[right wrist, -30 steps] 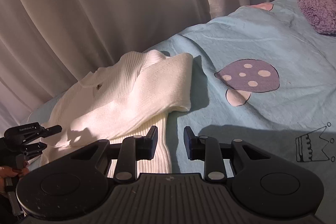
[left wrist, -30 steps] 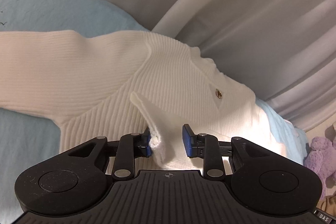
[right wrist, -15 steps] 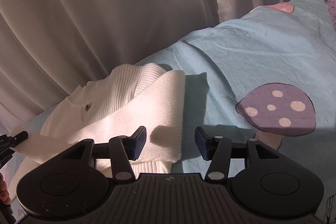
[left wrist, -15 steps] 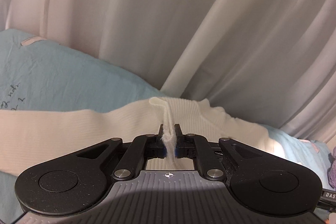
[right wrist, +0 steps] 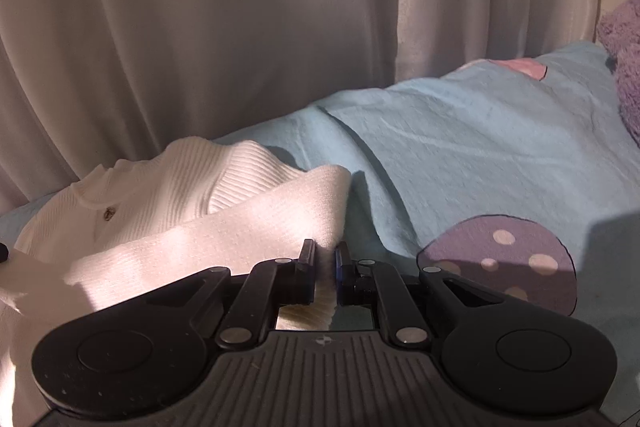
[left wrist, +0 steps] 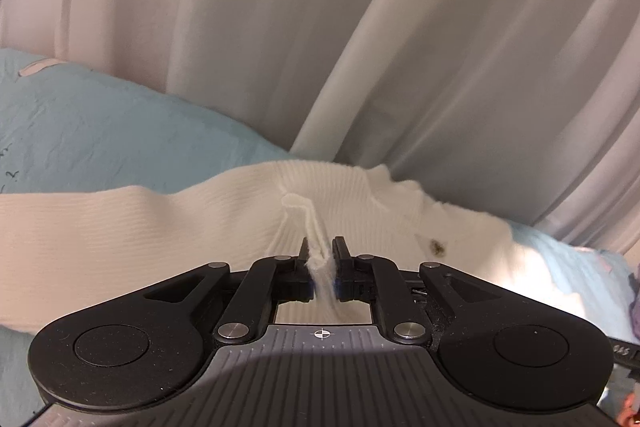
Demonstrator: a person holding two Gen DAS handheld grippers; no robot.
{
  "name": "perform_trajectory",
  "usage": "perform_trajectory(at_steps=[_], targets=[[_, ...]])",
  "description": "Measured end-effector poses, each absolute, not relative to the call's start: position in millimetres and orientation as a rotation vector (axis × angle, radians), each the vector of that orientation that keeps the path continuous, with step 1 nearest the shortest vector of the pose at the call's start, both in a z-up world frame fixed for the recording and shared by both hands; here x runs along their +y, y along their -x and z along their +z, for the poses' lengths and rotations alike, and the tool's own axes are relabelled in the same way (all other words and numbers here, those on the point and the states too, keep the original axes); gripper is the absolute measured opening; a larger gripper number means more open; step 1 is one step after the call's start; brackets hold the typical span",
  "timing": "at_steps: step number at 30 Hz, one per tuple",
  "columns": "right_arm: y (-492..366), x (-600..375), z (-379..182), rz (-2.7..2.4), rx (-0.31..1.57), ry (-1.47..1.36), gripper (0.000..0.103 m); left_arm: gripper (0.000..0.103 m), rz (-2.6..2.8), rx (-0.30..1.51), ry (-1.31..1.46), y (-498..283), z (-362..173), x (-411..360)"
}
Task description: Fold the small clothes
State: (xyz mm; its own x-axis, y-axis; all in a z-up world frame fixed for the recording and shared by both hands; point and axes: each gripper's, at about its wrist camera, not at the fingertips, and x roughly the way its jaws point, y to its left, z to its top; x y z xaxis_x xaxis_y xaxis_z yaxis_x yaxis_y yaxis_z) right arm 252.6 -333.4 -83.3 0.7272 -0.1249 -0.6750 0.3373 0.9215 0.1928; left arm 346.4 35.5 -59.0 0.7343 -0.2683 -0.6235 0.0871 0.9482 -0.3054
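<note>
Curtain [left wrist: 280,27]: one, white, pleated, hung behind bed. Bedsheet [right wrist: 460,155]: one, pale blue, printed with one purple spotted mushroom [right wrist: 500,259] near right tool; pink patch at far edge. Purple plush [right wrist: 624,39]: at least one, right edge of right view, well apart from work.

Sweater [left wrist: 140,227]: one, white ribbed knit, lay flat on sheet close to curtain, neckline toward curtain, long axis across both views, one sleeve stretched far to left in left view. Small dark button [right wrist: 109,214]: one, at chest.

Left gripper [left wrist: 322,259]: narrow, pinched on raised ridge of knit near hem; fabric tented up into the jaws. Right gripper [right wrist: 325,261]: narrow, clamped on edge of folded-over sleeve panel; knit visible between pads. Both tools at near edge of sweater, body of garment ahead and between them, right tool's grip at sweater's right border, bare sheet beyond.

Judged: next move a joint lift and carry forward toward neckline, fold line across short axis; uneven height between the two would skew crease. Neither tool clearly nearer; cannot tell.
</note>
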Motion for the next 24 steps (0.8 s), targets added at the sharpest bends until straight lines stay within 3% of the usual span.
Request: perform_trajectory(at_steps=[3, 5, 9, 11, 17, 24], targets=[[-246, -337, -76, -0.284, 0.714, -0.318, 0.015, 0.021, -0.156, 0.747, 0.294, -345, -66, 47], [-239, -336, -68, -0.291, 0.696, -0.322, 0.016, 0.037, -0.149, 0.738, 0.34, -341, -65, 59], [-232, -319, -59, -0.186, 0.669, -0.299, 0.017, 0.043, -0.149, 0.746, 0.376, -333, -64, 68], [-238, -302, -62, -0.127, 0.69, -0.254, 0.017, 0.052, -0.181, 0.768, 0.387, -331, -69, 65], [-245, -275, -75, -0.101, 0.72, -0.143, 0.017, 0.053, -0.177, 0.773, 0.24, -332, -70, 44], [-247, -280, -71, -0.117, 0.716, -0.149, 0.017, 0.051, -0.127, 0.783, 0.267, -331, -77, 53]])
